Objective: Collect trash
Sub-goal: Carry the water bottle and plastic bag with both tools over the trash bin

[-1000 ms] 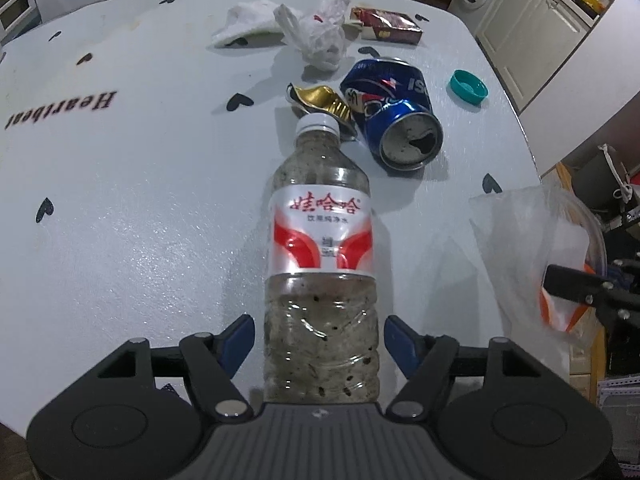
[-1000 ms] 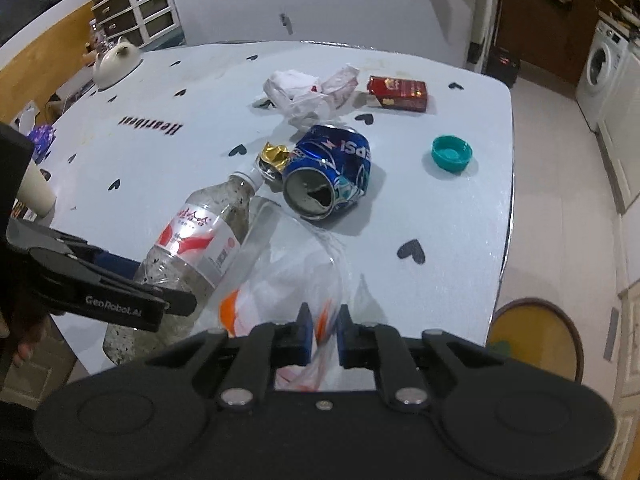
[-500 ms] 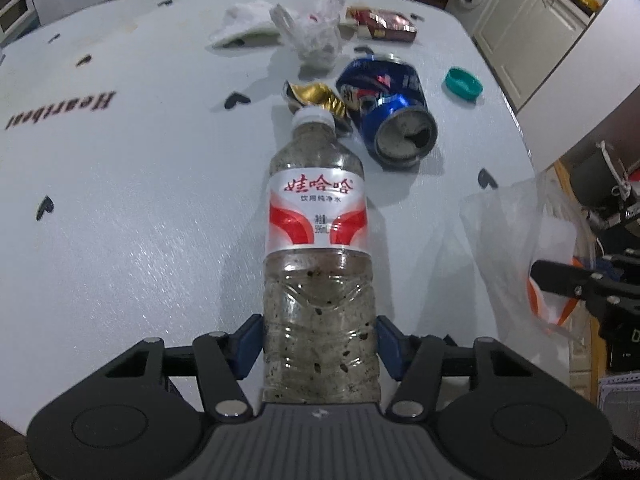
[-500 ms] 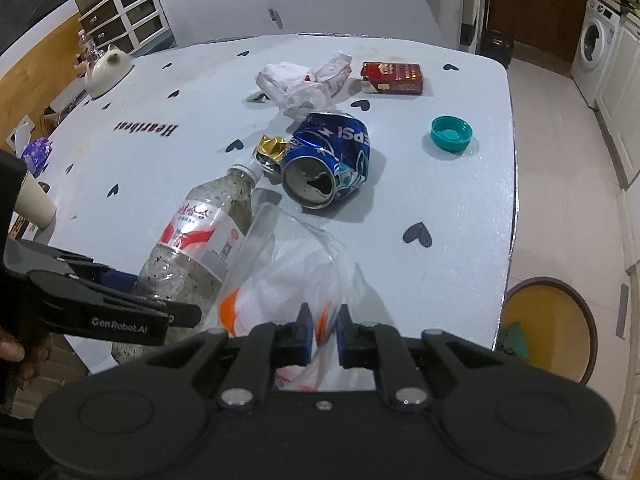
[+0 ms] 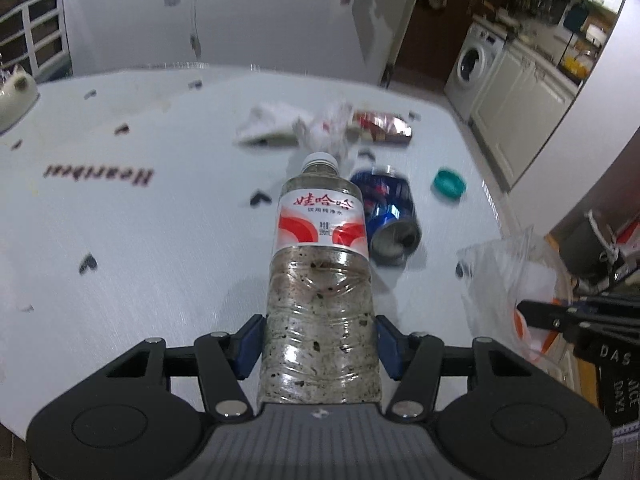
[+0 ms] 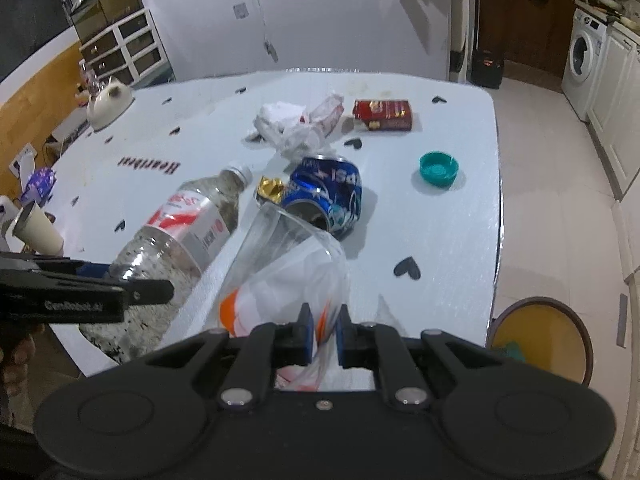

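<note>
Bottle (image 5: 320, 280) now clamped in left claw (image 5: 318, 344) and lifted off surface (image 5: 140, 240), unlike a second ago. Right claw (image 6: 322, 338) pinches bag (image 6: 288, 268), at bottle's 3 o'clock. Likely next: drop-in.

Right gripper (image 6: 323, 336) pinched on clear plastic bag (image 6: 288, 268), mouth gaping toward crushed Pepsi can (image 6: 330, 196). Left gripper (image 6: 132, 286) clamps dirty water bottle (image 6: 180, 232), tilted over white table (image 6: 440, 232). Teal cap (image 6: 439, 168) well apart.
</note>
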`<state>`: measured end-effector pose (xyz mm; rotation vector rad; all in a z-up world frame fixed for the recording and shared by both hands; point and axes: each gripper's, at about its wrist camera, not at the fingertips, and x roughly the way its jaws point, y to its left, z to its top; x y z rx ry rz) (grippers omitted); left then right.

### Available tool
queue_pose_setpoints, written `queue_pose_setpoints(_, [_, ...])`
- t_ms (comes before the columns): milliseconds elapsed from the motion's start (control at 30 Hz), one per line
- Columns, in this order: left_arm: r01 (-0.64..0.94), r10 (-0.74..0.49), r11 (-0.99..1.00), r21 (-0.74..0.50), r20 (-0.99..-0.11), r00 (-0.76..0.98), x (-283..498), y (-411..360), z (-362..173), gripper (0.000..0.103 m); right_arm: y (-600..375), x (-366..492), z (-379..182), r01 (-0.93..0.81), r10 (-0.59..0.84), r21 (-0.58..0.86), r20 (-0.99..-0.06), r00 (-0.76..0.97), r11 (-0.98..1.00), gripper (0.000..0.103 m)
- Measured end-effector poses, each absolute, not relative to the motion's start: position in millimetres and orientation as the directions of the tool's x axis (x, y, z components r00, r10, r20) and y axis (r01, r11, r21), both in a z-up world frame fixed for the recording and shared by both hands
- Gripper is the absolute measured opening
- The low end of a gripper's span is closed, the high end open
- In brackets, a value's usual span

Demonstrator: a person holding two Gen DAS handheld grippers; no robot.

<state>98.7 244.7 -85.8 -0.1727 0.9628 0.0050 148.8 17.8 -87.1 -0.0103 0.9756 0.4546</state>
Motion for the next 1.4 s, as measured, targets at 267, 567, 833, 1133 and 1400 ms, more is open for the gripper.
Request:
queue_pose_setpoints(267, [-0.044, -0.074, 0.989, -0.138, -0.747, 0.661, 107, 233, -53, 0.058, 6, 147, -62, -0.351, 0.370, 0.198, -0.754, 0.543, 0.915, 0.011])
queue_pose_setpoints(567, [0.025, -0.108, 0.992, -0.126, -0.715, 0.691, 123, 188, -39, 0.059, -32, 146, -40, -0.274, 0.339, 0.210, -0.707, 0.620, 0.939, 0.011])
queue_pose_setpoints(833, [0.076, -0.132, 0.991, -0.110, -0.723, 0.678, 136, 118, -42, 0.059, -96, 145, -39, -0.207, 0.288, 0.201, -0.710, 0.643, 0.957, 0.011])
queue_pose_setpoints(1133, [0.110, -0.167, 0.986, -0.126, -0.740, 0.652, 157, 27, -55, 0.059, -186, 155, -42, -0.163, 0.261, 0.205, -0.718, 0.645, 0.965, 0.011])
queue_pose_setpoints(1400, [0.142, -0.205, 0.979, -0.149, -0.763, 0.614, 177, -48, -77, 0.059, -266, 166, -59, -0.126, 0.239, 0.206, -0.740, 0.629, 0.970, 0.011])
